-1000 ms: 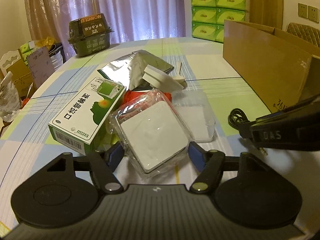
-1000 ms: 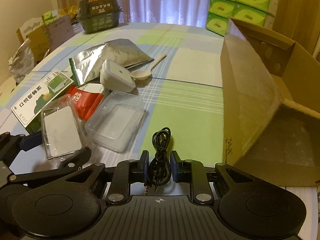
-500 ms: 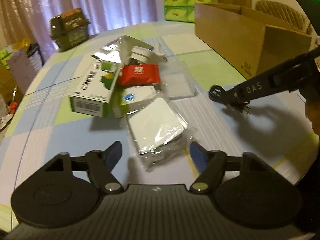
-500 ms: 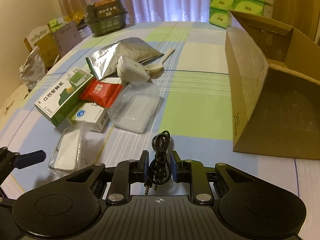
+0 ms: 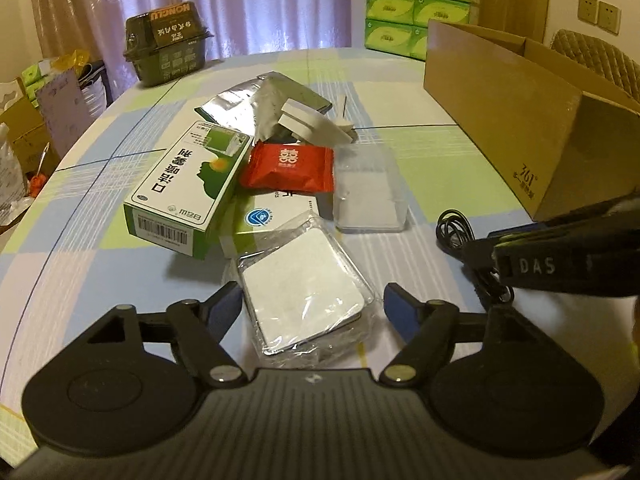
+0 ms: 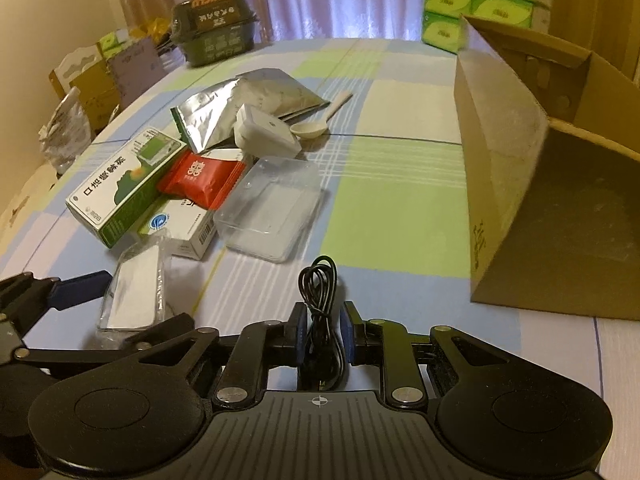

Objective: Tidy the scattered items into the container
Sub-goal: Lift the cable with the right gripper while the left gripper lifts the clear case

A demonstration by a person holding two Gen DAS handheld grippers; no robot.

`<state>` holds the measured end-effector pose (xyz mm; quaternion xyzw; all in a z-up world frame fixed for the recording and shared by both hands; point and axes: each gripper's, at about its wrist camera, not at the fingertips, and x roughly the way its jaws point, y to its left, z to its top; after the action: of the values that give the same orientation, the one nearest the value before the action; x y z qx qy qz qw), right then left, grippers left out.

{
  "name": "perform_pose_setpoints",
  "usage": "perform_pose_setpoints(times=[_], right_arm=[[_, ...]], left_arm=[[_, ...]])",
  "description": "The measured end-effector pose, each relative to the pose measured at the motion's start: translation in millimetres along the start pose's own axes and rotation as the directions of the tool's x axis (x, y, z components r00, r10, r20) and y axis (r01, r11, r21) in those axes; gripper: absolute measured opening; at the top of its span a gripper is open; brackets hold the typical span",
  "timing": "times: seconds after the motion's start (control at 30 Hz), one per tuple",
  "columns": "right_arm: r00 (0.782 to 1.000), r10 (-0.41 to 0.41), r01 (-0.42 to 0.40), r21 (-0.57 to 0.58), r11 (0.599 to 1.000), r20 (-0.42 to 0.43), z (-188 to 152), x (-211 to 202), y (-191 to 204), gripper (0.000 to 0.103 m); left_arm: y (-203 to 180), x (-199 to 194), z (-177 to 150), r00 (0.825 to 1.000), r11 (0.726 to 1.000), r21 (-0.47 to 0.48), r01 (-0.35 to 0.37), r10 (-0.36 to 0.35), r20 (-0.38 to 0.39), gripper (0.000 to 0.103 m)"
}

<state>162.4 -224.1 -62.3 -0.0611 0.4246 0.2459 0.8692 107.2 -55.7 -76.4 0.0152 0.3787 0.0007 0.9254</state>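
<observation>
A white packet in clear wrap (image 5: 304, 292) lies flat on the table between the fingers of my left gripper (image 5: 314, 308), which is open and not touching it. My right gripper (image 6: 323, 332) is shut on a coiled black cable (image 6: 320, 292), whose loop sticks out past the fingertips. In the left wrist view that cable (image 5: 456, 232) shows at the right, in front of the open cardboard box (image 5: 520, 120). The same cardboard box (image 6: 540, 200) fills the right of the right wrist view, its opening facing me.
Behind the packet lie a green-and-white carton (image 5: 188, 188), a red sachet (image 5: 290, 166), a white-and-blue carton (image 5: 272, 212), a clear plastic case (image 5: 368, 196), a silver foil bag (image 5: 256, 100), a small white box (image 5: 312, 124) and a spoon (image 6: 316, 128). A dark green tub (image 5: 168, 48) stands at the far edge.
My left gripper has dropped and moved forward, so the wrapped packet again sits between its open fingers. The right gripper keeps the cable and has moved in closer over the table.
</observation>
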Motion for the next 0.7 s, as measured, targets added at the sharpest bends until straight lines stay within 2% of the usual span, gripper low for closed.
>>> perform_pose_setpoints(times=[0.23, 0.3, 0.33, 0.37, 0.4, 0.43, 0.63, 0.7], right_arm=[[1.0, -0.019, 0.019, -0.037, 0.999, -0.011, 1.3, 9.8, 1.7, 0.025], [1.0, -0.015, 0.014, -0.044, 0.999, -0.026, 1.1, 13.2, 2.2, 0.026], [1.0, -0.014, 0.013, -0.051, 0.999, -0.028, 0.9, 14.1, 3.1, 0.028], [0.999, -0.014, 0.013, -0.059, 0.998, -0.028, 0.7, 14.3, 4.1, 0.047], [0.999, -0.014, 0.012, -0.064, 0.998, -0.03, 0.5, 14.8, 4.9, 0.06], [0.999, -0.01, 0.007, -0.068, 0.998, -0.032, 0.2, 15.2, 5.6, 0.067], [0.999, 0.0, -0.002, -0.061, 0.998, -0.037, -0.7, 17.0, 4.3, 0.067], [0.999, 0.0, -0.002, -0.058, 0.998, -0.036, 0.5, 17.5, 3.5, 0.067]], left_arm=[[9.4, -6.8, -4.1, 0.998, 0.996, 0.063, 0.063, -0.063, -0.006, 0.07], [12.3, -9.3, -5.1, 0.999, 0.998, 0.046, 0.051, -0.051, -0.01, 0.082], [13.6, -10.7, -5.5, 0.999, 0.998, 0.033, 0.047, -0.047, -0.004, 0.083], [14.2, -11.2, -5.4, 0.999, 0.999, 0.021, 0.044, -0.044, 0.003, 0.083], [14.0, -10.5, -5.1, 1.0, 1.0, -0.002, 0.028, -0.028, 0.003, 0.083], [13.7, -8.7, -4.4, 1.0, 1.0, -0.013, 0.019, -0.019, -0.001, 0.083], [13.2, 2.9, 2.8, 1.0, 0.998, -0.053, -0.014, 0.014, -0.008, 0.081], [13.9, 7.0, 3.5, 1.0, 0.998, -0.055, -0.027, 0.026, -0.015, 0.074]])
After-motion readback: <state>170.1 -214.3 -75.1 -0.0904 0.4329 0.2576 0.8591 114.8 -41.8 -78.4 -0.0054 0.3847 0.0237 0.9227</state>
